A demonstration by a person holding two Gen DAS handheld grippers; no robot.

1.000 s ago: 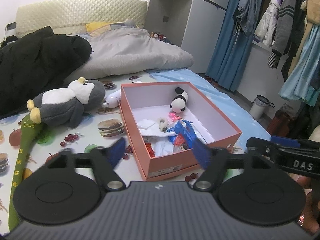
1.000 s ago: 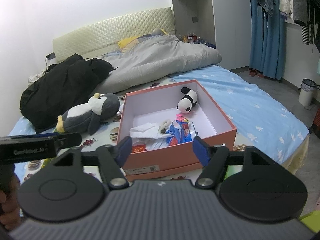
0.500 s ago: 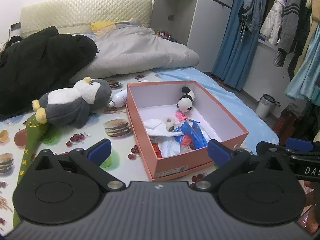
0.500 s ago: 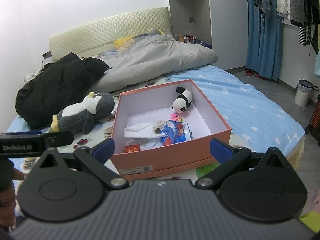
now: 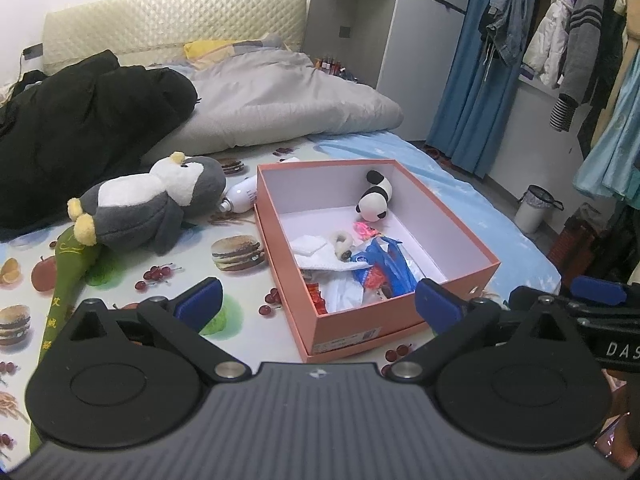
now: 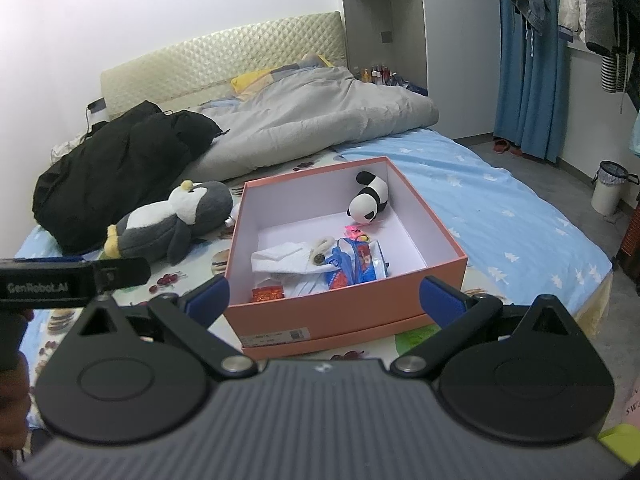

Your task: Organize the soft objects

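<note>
Blue-tipped left tool (image 5: 316,300) and right tool (image 6: 326,300) wide apart, empty

I see the box (image 5: 400,320) on the bed (image 5: 248,280) straight ahead; in its far right corner lies a panda toy (image 5: 374,200), and the near left part holds a heap of cloth and packets (image 5: 352,264); left of the box a penguin plush (image 5: 148,208) lies on the bed, a bottle (image 5: 242,199) between the two; far left sits a heap of clothing (image 5: 80,128), with a quilt (image 5: 280,108) behind the box; a bin (image 5: 534,208) stands on the floor, far right.
</note>
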